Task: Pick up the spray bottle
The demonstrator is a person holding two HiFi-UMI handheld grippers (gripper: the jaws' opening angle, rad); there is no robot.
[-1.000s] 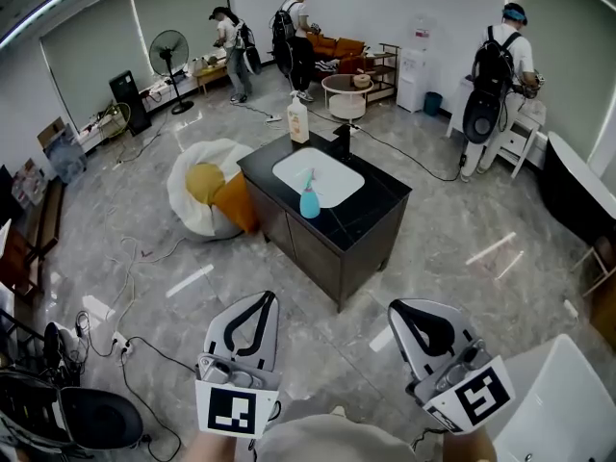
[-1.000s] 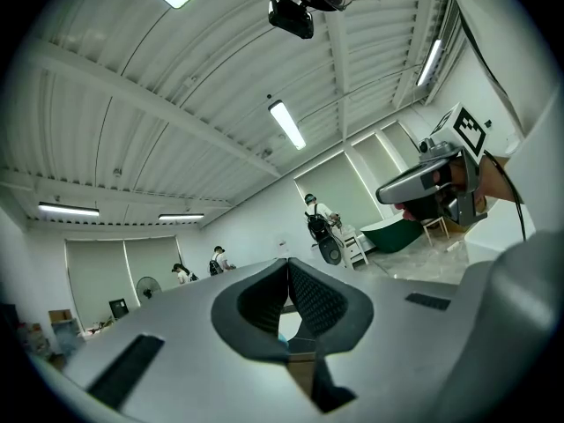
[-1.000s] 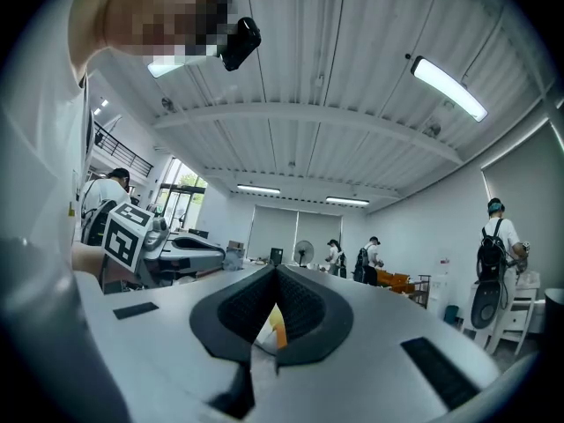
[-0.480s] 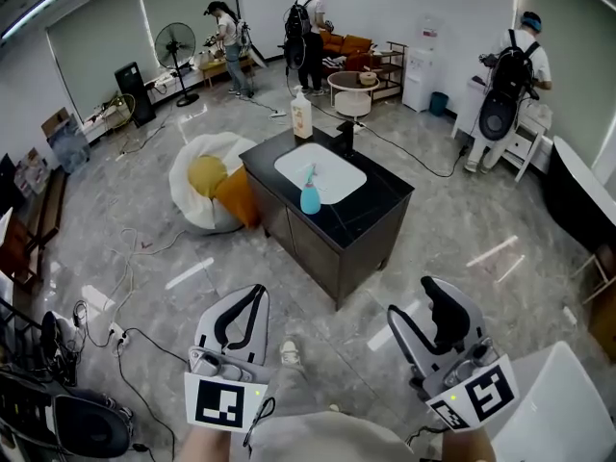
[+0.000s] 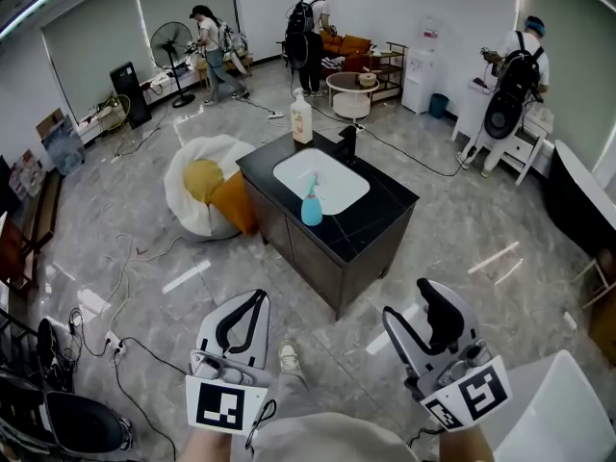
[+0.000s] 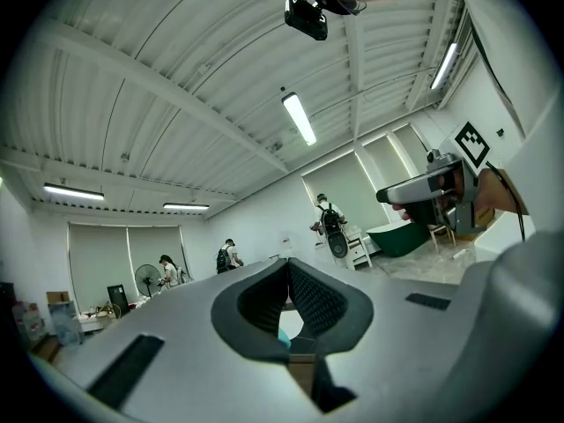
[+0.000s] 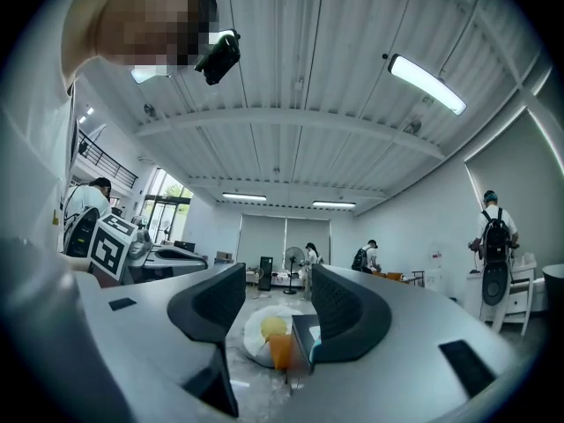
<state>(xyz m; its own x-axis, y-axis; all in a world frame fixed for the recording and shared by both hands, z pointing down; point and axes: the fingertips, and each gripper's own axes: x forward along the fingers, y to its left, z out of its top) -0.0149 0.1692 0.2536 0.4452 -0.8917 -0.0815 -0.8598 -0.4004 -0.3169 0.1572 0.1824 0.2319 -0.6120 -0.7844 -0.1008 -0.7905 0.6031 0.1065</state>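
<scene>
left gripper (image 5: 258,298) is sitting at 7 o'clock in the head view, jaws pressed together at the tips with nothing between them, pointing roughly level; its own view (image 6: 288,264) is showing the same closed tips. right gripper (image 5: 412,306) is sitting at 5 o'clock, jaws apart and opening, nothing between the pads, only floor and far furniture showing through the gap in its own view (image 7: 266,305). both are hanging over grey floor, well apart from the task item. the person's shoe (image 5: 288,356) is showing between the two grippers. at 12 o'clock from the grippers a black cabinet island (image 5: 371,221) is standing with a white sink basin (image 5: 327,173) set in its top. the blue spray bottle (image 5: 311,203) is standing upright on the counter at the basin's 6 o'clock rim, untouched. a black faucet (image 5: 348,142) is at the basin's 1 o'clock, a pump soap bottle (image 5: 301,120) at its 11 o'clock. a white beanbag (image 5: 188,210) with yellow and orange cushions is lying at the island's 9 o'clock. people with backpacks are standing along the far wall.
</scene>
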